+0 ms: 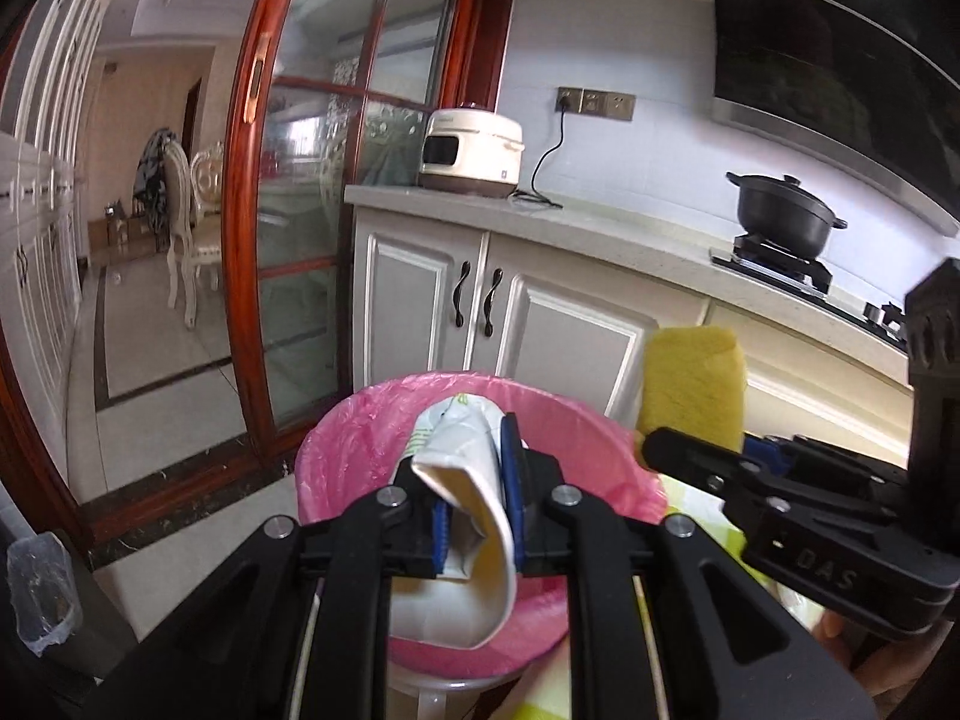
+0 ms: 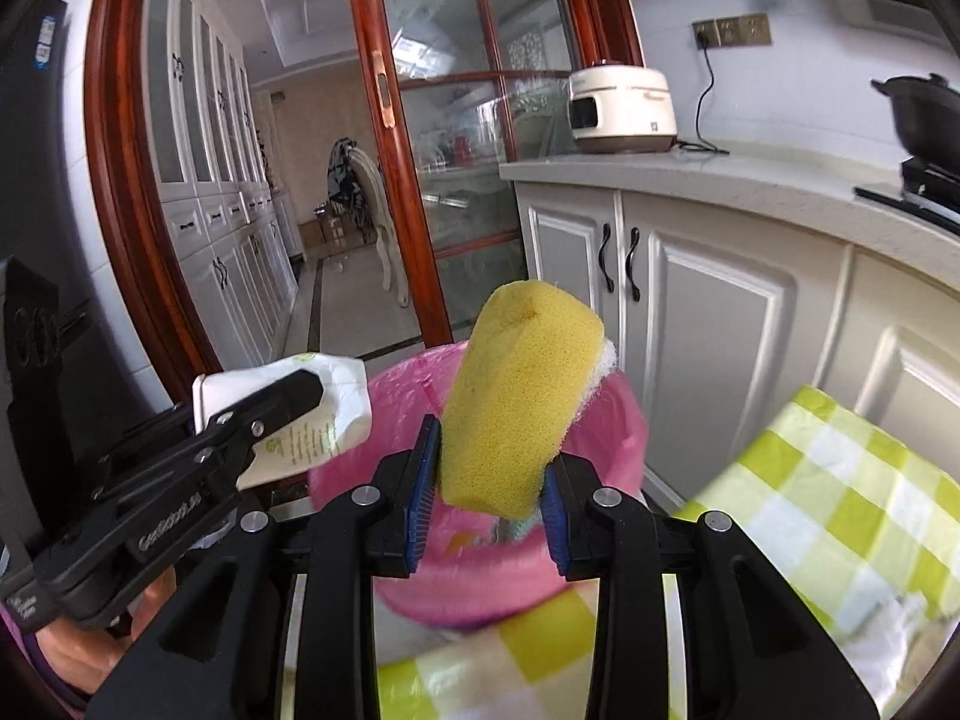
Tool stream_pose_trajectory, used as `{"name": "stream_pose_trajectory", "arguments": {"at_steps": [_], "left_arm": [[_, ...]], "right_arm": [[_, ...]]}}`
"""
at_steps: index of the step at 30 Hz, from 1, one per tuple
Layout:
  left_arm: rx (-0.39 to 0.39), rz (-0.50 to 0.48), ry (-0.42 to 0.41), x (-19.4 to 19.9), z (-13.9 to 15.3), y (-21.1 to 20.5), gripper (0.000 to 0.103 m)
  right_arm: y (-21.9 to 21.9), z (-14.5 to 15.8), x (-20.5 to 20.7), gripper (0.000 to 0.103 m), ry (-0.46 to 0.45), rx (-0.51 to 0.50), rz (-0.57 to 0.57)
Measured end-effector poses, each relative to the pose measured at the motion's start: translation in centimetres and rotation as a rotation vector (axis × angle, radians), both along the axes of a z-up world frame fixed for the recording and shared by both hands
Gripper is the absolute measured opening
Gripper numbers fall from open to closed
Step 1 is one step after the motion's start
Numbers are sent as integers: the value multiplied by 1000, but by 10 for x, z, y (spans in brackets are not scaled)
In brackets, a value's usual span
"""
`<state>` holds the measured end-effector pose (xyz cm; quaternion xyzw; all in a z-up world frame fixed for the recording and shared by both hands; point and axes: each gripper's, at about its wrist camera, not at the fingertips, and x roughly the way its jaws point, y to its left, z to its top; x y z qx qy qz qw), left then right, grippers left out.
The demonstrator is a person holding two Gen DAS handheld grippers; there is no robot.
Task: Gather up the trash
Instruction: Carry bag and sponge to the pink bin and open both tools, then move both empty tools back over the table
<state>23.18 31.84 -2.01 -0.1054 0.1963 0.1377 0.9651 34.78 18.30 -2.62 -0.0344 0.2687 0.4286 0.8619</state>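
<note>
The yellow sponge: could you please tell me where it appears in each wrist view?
Left wrist: yellow sponge at right of centre, pinched by the right gripper.
Right wrist: centre, between the gripper's pads, above the pink-lined bin.
Shared landmark: cream rice cooker on the counter.

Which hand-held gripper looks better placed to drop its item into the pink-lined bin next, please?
Left, probably: the left hand-held gripper holds its crumpled wrapper directly above the bin, while the right hand-held gripper's sponge sits nearer the rim.
</note>
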Motion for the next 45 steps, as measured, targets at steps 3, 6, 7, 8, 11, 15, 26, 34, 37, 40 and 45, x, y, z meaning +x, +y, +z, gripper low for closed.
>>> {"name": "stream_pose_trajectory", "arguments": {"at_steps": [3,6,7,8,11,15,26,34,37,40,45], "left_arm": [[-7,14,19,13,-8,11,19],[-33,45,27,20,-17,22,47],[-43,52,25,20,-19,25,52],[-44,56,28,20,-21,27,53],[-27,74,43,17,-25,31,56],[-21,117,30,-6,-23,30,61],[74,37,-48,-115,19,-58,99],[-22,-124,11,-134,-12,-140,98],[-41,-187,44,-127,-26,-171,98],[-6,-269,113,-110,-40,-210,98],[26,-318,172,-84,-59,-260,98]], "right_arm": [[19,-7,19,34,12,-11,18],[29,-17,36,41,46,-21,9],[30,-21,41,52,63,-17,17],[29,-23,44,59,78,-13,19],[25,-25,44,59,74,0,13],[5,-17,34,59,52,24,-13],[-150,38,-93,74,-116,44,-146],[-304,17,-183,85,-144,-3,-415],[-343,8,-205,85,-159,-12,-494],[-374,-4,-216,85,-158,-6,-562],[-404,-28,-210,85,-86,-40,-660]]}}
